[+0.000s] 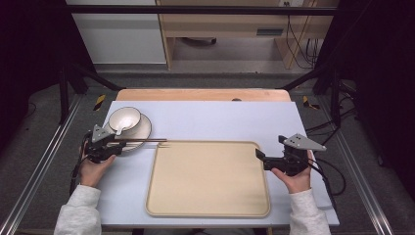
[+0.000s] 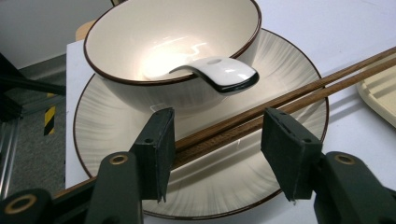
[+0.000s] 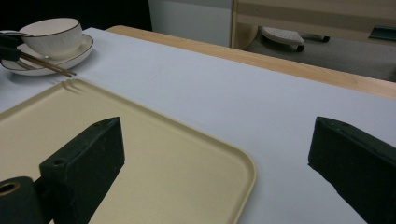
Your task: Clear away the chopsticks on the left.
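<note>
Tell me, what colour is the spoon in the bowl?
The spoon is white with a black edge around its handle; it rests in the cream bowl. The left gripper view shows it best.

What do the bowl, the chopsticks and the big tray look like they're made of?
The cream round bowl with a dark brown rim looks like glazed ceramic, going by its glossy highlights. The pair of brown chopsticks looks like wood, with visible lengthwise grain. The beige rectangular tray is probably matte plastic: it has an even colour, little shine and rounded moulded corners.

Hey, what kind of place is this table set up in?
Probably a lab or recording workspace, not a dining room: the table sits inside a black metal frame, cables hang by bare furniture behind, and hazard-striped tape marks the floor.
</note>
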`<action>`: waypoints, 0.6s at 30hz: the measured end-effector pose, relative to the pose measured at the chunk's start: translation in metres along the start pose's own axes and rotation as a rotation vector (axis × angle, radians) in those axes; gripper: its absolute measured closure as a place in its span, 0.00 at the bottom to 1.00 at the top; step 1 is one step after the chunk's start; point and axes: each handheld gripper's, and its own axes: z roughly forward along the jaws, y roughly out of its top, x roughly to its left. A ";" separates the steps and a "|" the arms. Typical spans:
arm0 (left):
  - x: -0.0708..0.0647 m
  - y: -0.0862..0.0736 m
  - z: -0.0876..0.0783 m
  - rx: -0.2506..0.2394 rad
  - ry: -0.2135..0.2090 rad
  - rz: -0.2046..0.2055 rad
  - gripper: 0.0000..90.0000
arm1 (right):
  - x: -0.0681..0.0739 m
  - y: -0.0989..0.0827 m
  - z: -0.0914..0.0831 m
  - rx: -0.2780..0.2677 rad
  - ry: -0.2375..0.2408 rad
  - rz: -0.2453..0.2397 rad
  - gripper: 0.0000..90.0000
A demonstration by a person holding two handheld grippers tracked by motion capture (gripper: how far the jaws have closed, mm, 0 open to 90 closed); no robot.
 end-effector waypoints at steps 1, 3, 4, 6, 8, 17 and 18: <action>0.000 0.000 0.001 0.008 0.001 0.008 0.50 | 0.000 0.000 0.000 0.001 0.001 0.001 0.04; -0.001 -0.001 0.003 0.029 0.001 0.017 0.51 | 0.000 0.000 0.000 0.001 0.003 0.002 0.04; -0.001 -0.001 0.002 0.030 0.001 0.018 0.51 | 0.000 0.000 0.000 0.000 0.002 0.000 0.04; -0.001 -0.001 0.002 0.033 -0.001 0.015 0.51 | 0.000 0.000 0.000 -0.001 0.001 0.002 0.04; -0.002 -0.001 0.002 0.042 0.003 0.015 0.54 | 0.000 0.000 -0.001 -0.003 0.001 0.004 0.04; -0.006 0.000 0.001 0.073 0.031 0.045 0.58 | 0.000 0.000 -0.001 -0.001 0.002 0.003 0.04; -0.007 0.000 0.001 0.074 0.030 0.044 0.59 | 0.000 0.001 -0.002 -0.004 0.001 0.003 0.04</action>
